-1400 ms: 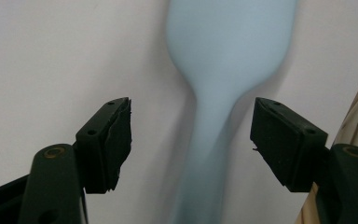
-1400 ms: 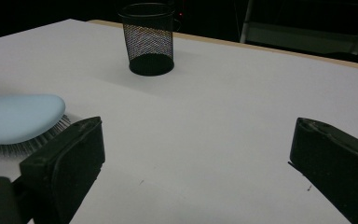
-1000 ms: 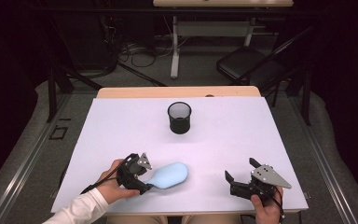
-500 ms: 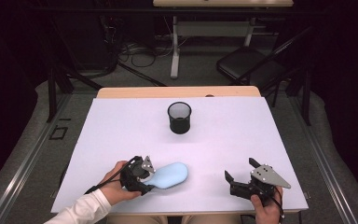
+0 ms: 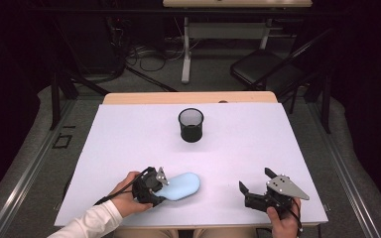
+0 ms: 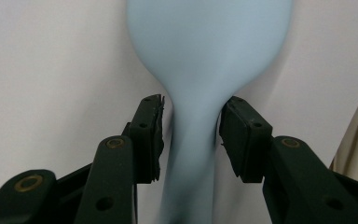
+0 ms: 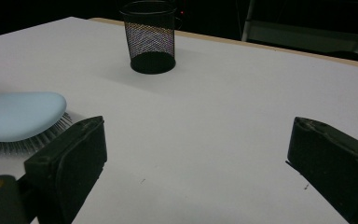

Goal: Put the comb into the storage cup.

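I'm closing my left gripper (image 6: 191,121) around the light blue hairbrush (image 5: 181,186); its jaws have just been narrowing. The neck of the handle (image 6: 193,135) is sitting right between my pads (image 6: 151,135), though I'm seeing a thin gap on each side, so they're not pressing yet. The brush is lying bristles down on the white table (image 5: 129,144), its wide head stretching straight ahead of the left jaws. My right gripper (image 5: 258,186) is waiting wide open off to the side, nothing between its jaws, with the brush to its left. The black mesh cup (image 5: 191,125) is standing well ahead of both grippers. I'm thinking the trick here is keeping the handle centred, squeezing evenly at the narrow neck, and staying level so the brush isn't twisting as it lifts.
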Demonstrator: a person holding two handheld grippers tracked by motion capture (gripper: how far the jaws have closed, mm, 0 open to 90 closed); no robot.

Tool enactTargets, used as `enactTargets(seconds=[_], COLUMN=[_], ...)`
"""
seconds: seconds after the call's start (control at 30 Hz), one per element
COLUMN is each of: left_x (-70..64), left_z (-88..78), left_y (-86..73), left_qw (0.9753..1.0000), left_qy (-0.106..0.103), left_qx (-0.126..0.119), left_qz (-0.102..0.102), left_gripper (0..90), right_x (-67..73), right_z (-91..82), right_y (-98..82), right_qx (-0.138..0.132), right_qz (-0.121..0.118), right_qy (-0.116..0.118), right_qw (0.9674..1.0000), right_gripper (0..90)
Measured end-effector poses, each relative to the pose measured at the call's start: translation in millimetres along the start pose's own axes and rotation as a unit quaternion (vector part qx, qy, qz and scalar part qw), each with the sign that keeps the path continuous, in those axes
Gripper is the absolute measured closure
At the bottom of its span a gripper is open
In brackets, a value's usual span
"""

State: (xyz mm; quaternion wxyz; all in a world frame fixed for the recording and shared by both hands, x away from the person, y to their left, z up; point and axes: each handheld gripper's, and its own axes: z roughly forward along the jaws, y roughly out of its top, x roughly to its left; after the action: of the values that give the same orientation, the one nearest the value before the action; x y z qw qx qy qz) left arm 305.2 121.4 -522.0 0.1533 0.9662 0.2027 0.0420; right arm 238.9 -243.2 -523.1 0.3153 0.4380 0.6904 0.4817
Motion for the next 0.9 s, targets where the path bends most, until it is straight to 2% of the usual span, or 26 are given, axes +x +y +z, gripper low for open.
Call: enactTargets(seconds=[0.37,0.9], left_x=[-0.9,-2.8], left_z=[4.5,6.5], left_y=[4.3,6.5], left_qw=[0.9998,0.9995], left_qy=[0.000,0.006], left_qx=[0.017,0.027], left_qz=[0.004,0.015], left_gripper=[64.0,67.5], right_x=[-0.2,0.1], right_z=[-0.1,-0.4], right_y=[0.0,0.1], right_qx=[0.001,0.000], right_qz=[0.000,0.000], right_qy=[0.002,0.003], right_qw=[1.0000,1.0000], right_gripper=[4.7,4.8])
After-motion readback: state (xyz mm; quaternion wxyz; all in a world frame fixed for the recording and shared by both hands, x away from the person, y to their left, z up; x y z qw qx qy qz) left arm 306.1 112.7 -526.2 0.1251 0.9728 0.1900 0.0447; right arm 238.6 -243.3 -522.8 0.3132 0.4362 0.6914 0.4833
